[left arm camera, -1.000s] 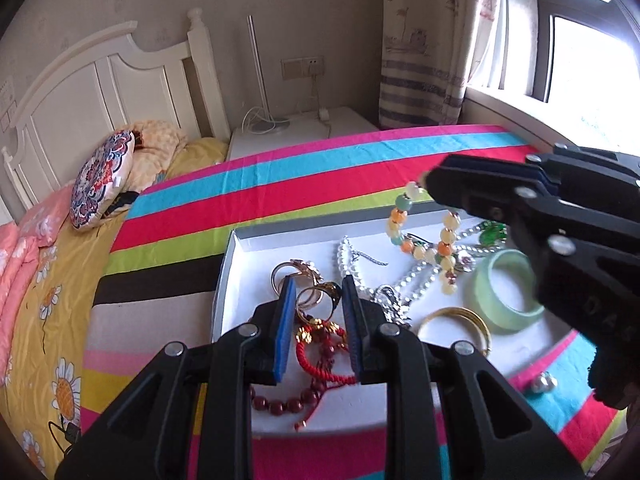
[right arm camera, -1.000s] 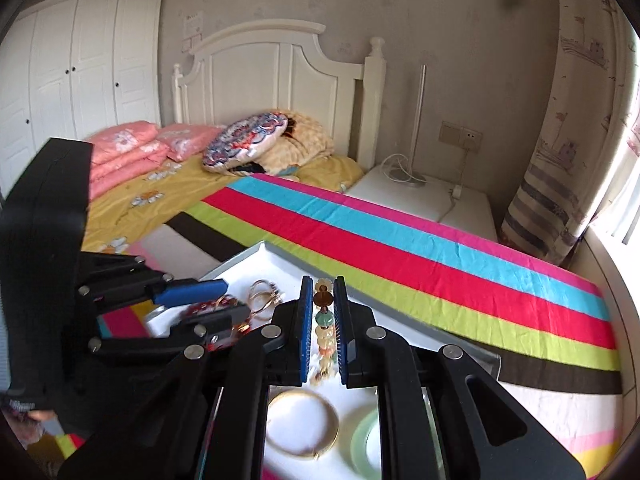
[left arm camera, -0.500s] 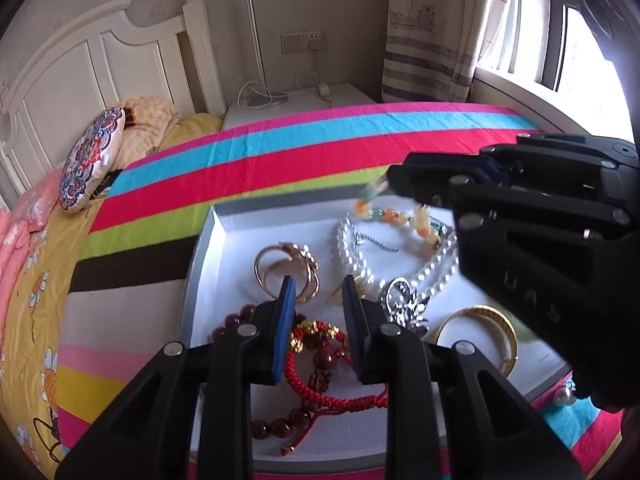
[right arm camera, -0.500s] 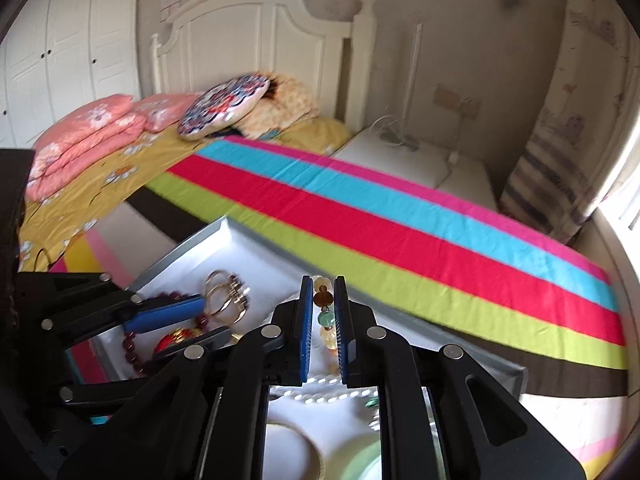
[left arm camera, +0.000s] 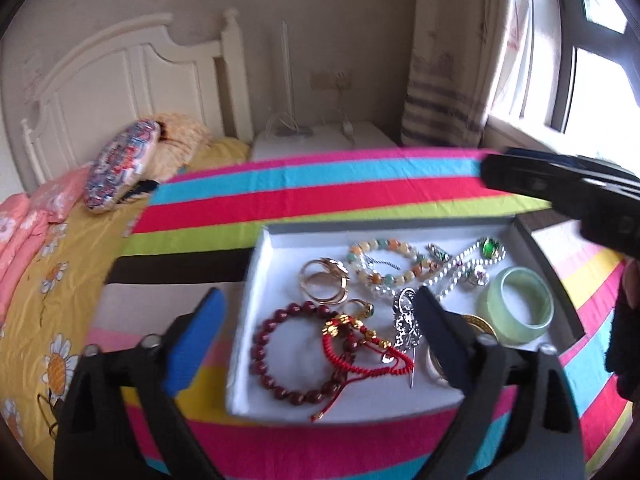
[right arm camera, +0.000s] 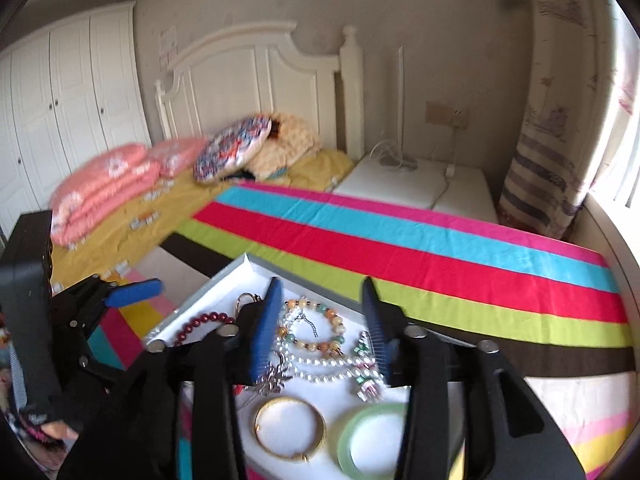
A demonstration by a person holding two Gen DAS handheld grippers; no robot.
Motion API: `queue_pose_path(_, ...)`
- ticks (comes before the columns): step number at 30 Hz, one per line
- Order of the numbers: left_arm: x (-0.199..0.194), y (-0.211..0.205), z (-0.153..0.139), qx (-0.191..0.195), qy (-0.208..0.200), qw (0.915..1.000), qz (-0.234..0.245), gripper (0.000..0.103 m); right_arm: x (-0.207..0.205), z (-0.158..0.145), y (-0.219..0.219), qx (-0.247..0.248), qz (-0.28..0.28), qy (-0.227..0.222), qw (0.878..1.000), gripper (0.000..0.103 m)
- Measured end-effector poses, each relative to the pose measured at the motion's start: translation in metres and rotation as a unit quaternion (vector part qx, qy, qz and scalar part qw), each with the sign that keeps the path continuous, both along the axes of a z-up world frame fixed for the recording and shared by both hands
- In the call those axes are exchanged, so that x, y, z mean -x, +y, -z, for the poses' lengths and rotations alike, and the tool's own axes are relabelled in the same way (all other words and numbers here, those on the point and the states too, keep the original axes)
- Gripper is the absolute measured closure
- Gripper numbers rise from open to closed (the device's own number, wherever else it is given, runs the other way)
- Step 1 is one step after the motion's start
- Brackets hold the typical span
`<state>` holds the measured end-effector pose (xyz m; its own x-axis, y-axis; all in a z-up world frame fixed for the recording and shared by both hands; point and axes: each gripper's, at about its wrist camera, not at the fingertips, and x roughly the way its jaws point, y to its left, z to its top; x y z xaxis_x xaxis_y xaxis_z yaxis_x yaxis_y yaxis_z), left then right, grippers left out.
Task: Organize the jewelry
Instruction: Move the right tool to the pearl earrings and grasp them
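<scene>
Jewelry lies heaped in the white tray [left arm camera: 256,280] on the striped bed: red bead bracelet [left arm camera: 296,354], jade bangle [left arm camera: 516,304]. My left gripper [left arm camera: 320,316] has just sprung wide, empty; my right gripper [right arm camera: 320,320] has just been opening, empty, above the pearl strand [right arm camera: 332,364].

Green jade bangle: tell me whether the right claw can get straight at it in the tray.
Probably yes. The right claw is open and empty above the tray, and the green jade bangle lies flat just below it, uncovered. The gold bangle lies close beside it.
</scene>
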<state>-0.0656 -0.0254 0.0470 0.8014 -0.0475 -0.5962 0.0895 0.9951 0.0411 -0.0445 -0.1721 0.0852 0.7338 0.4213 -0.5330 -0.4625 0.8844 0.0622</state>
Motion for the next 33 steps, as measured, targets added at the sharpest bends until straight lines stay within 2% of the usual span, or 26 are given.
queue_pose_path(2,0.019,0.004,-0.004,0.0,-0.015,0.9999,-0.005,0.002,0.018,-0.004,-0.014,-0.012,0.004,-0.016,1.0,0.046)
queue_pose_path(9,0.067,0.005,0.007,0.021,0.0,0.9998,0.004,0.002,0.081,0.015,-0.06,-0.02,0.027,-0.029,0.999,0.031)
queue_pose_path(13,0.085,-0.005,0.019,0.019,0.003,0.9997,0.013,0.002,0.105,0.038,-0.077,-0.013,0.04,-0.008,0.999,0.03)
queue_pose_path(17,0.093,-0.018,0.03,0.008,0.002,0.9997,0.021,0.002,0.122,0.062,-0.084,0.02,0.038,0.015,0.999,0.029)
queue_pose_path(23,0.088,-0.033,0.046,-0.013,0.024,0.9991,0.033,0.002,0.131,0.086,-0.079,0.065,0.005,0.03,0.997,0.029)
queue_pose_path(25,0.086,-0.031,0.048,-0.004,0.032,0.9987,0.04,0.002,0.132,0.09,-0.075,0.072,-0.007,0.031,0.997,0.031)
queue_pose_path(28,0.078,-0.029,0.055,0.006,0.061,0.9972,0.042,0.002,0.135,0.098,-0.063,0.097,-0.029,0.033,0.994,0.043)
queue_pose_path(30,0.074,-0.028,0.057,0.009,0.072,0.9966,0.04,0.002,0.133,0.103,-0.056,0.116,-0.035,0.038,0.992,0.056)
queue_pose_path(33,0.071,-0.027,0.061,0.015,0.087,0.995,0.046,0.002,0.13,0.108,-0.048,0.133,-0.037,0.05,0.989,0.064)
